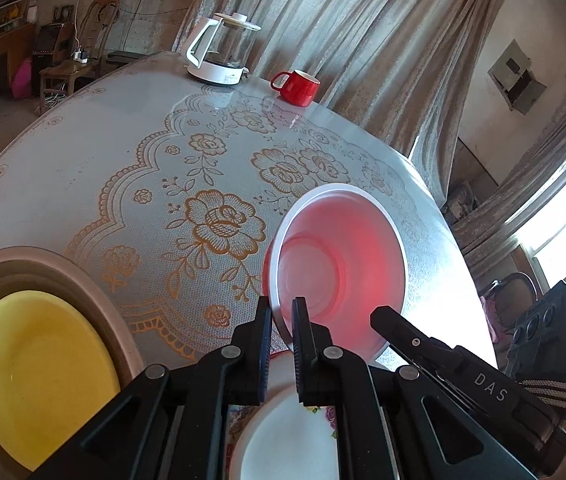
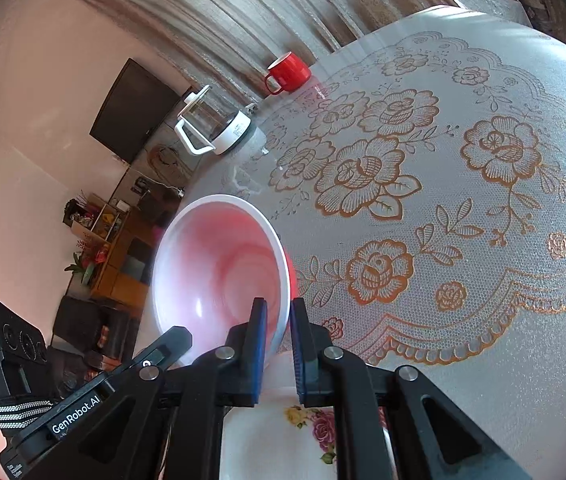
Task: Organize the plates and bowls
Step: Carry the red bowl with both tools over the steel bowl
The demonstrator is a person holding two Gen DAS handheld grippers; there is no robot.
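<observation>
We are holding the red bowl (image 1: 339,268) tilted in the air above the flowered plate (image 2: 283,432), left gripper (image 1: 281,320) and right gripper (image 2: 279,320) each clamping opposite rim edges.

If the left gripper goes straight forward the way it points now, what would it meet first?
The left gripper is shut on the rim of the red bowl, which would travel with it. Beyond the bowl, the line probably ends on the floral tablecloth; depth is unclear.
</observation>
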